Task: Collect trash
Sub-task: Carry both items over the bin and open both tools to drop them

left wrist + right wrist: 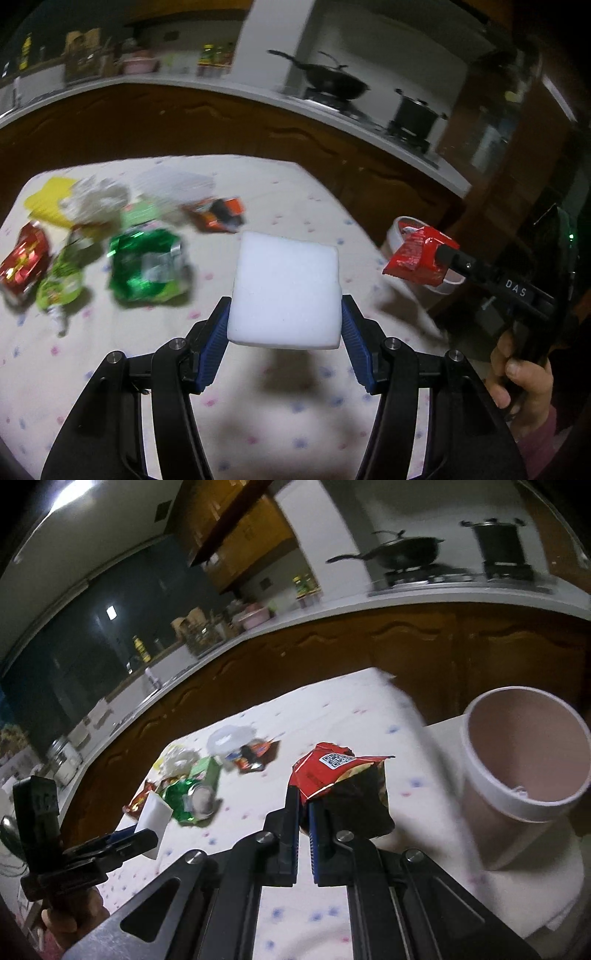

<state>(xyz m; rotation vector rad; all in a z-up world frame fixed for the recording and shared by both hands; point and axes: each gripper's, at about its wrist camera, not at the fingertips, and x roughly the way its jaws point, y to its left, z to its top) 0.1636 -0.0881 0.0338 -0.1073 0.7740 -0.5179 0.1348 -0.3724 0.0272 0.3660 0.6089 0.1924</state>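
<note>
Left wrist view: the left tool (284, 317) holds a white foam block (284, 291) by its two side faces, the blue pads (216, 339) pressed flat against it and the jaws set moderately wide to take its width. The block stands out ahead of the fingers, lifted clear of the desk (295, 406), which wears a pale cloth with small flower spots. Beyond and to the left of the block lies the rest of the trash on the cloth: a green foil bag (147, 266) nearest, a light green pouch (59, 284) and a red foil wrapper (24, 258) at the left edge, a yellow piece (46, 203) and crumpled clear plastic (96, 199) farther back, and an orange wrapper (218, 214) behind the block. To the right, the right tool (437, 254) reaches in, pinching a red snack wrapper (417, 256) just over a white bin (397, 232) beside the desk; a hand (517, 369) grips its handle.

Right wrist view: the right tool (303, 812) is closed nearly tight on the lower edge of the red snack wrapper (332, 775), which stands up above the fingertips, off the desk (295, 923). The white bin (524, 797) stands open to the right of the wrapper, close by. At lower left the left tool (147, 834) carries the foam block (155, 812), with the green foil bag (184, 797) and other trash behind it.
</note>
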